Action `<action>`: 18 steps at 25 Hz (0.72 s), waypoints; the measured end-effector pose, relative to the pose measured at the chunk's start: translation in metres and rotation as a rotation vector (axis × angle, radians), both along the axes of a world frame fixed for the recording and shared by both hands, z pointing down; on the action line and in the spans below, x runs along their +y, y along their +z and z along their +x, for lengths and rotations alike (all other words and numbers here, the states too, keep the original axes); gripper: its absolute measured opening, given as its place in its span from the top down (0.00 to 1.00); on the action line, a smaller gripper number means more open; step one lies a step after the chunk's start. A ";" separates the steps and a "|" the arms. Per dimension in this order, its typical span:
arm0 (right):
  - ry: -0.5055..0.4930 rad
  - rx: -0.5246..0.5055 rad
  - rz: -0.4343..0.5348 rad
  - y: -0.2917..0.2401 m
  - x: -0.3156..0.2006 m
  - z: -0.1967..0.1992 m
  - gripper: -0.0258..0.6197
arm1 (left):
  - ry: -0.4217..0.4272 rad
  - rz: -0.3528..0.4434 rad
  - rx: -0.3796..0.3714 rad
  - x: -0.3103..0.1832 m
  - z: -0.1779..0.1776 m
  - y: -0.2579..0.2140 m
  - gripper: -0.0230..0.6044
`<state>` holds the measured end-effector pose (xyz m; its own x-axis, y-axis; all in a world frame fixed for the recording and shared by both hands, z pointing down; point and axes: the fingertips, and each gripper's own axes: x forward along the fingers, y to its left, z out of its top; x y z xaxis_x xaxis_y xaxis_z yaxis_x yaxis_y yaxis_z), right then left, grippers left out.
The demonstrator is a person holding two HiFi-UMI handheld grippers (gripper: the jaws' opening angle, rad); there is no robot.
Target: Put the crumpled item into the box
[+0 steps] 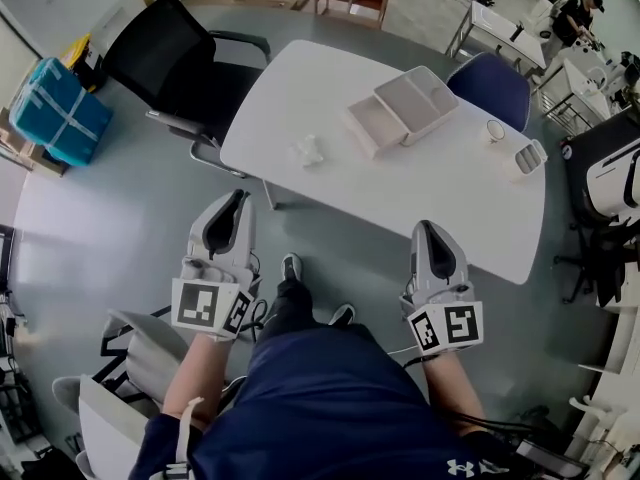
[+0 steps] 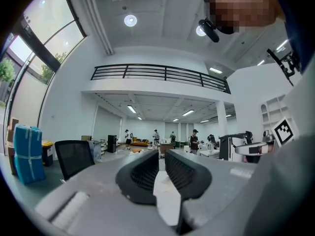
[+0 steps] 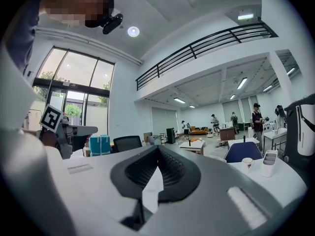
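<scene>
A small crumpled white item [image 1: 307,151] lies on the white table [image 1: 300,83], near its left front edge. Further right on the table an open shallow beige box [image 1: 417,102] sits with its lid [image 1: 372,125] beside it. Both grippers hang short of the table's front edge, close to the person's legs. My left gripper [image 1: 236,200] [image 2: 161,157] has its jaws a narrow slit apart with nothing between them. My right gripper [image 1: 429,230] [image 3: 157,150] has its jaw tips touching and holds nothing. Neither gripper view shows the crumpled item or the box.
A black office chair [image 1: 165,58] stands at the table's left, a blue chair [image 1: 490,86] [image 3: 241,151] at its far right. A cup [image 1: 495,130] [image 3: 247,163] and a small white holder [image 1: 528,158] [image 3: 268,162] sit on the table's right end. A grey chair [image 1: 150,353] is at my lower left.
</scene>
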<state>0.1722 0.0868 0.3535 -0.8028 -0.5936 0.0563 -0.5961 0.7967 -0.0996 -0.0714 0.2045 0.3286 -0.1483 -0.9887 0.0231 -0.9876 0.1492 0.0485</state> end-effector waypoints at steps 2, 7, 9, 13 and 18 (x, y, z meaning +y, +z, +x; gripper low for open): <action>0.013 0.012 -0.003 0.000 -0.008 -0.013 0.96 | 0.018 -0.003 0.006 -0.012 -0.013 0.001 0.89; 0.039 0.019 -0.031 0.004 -0.032 -0.048 0.96 | 0.057 -0.005 0.008 -0.046 -0.049 0.001 0.89; 0.044 0.026 -0.045 0.007 -0.040 -0.063 0.96 | 0.067 -0.005 0.002 -0.057 -0.063 0.001 0.89; 0.044 0.049 -0.054 0.012 -0.055 -0.095 0.96 | 0.081 -0.020 0.004 -0.074 -0.091 0.011 0.89; 0.056 0.075 -0.073 0.021 -0.069 -0.132 0.96 | 0.116 -0.070 0.019 -0.094 -0.123 0.035 0.89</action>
